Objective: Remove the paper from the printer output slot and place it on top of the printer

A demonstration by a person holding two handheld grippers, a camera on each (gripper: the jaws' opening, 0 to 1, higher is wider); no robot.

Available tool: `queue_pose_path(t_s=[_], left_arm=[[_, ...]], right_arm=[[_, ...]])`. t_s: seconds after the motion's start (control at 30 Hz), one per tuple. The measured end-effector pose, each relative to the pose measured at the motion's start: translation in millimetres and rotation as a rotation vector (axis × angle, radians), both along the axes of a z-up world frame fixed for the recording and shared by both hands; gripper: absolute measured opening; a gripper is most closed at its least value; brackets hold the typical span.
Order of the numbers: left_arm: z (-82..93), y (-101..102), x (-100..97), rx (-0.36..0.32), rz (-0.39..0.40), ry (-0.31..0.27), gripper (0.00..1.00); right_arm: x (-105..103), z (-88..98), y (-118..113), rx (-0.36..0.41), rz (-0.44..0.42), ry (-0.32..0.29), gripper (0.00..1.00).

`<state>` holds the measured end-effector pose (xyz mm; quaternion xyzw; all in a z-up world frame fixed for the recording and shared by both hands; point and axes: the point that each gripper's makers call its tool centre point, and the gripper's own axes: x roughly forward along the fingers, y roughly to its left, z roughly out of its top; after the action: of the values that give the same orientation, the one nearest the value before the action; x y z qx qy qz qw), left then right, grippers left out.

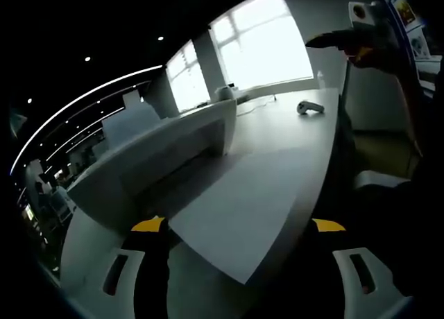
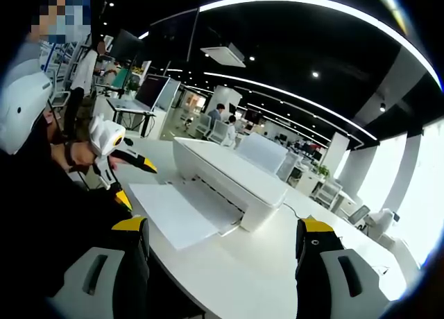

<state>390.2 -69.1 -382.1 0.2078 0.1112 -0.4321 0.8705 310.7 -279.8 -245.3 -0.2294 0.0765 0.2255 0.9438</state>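
Currently I am holding both grippers clear – left gripper (image 1: 239,246) jaws gaping, empty | right gripper (image 2: 222,246) likewise | paper (image 2: 177,211) lying at printer (image 2: 232,177) output slot.

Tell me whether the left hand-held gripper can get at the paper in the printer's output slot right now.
Probably yes: the left hand-held gripper already faces the paper, whose near edge lies between its open jaws, with nothing in the way.
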Motion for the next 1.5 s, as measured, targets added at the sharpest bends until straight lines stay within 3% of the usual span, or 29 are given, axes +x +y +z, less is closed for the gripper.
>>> queue_pose_path(t_s=[1.5], left_arm=[[-3.1,-0.1,3.1,-0.002,0.01,0.008,0.87]], right_arm=[[-0.3,-1.5,-1.5,0.0,-0.001,0.003,0.82]])
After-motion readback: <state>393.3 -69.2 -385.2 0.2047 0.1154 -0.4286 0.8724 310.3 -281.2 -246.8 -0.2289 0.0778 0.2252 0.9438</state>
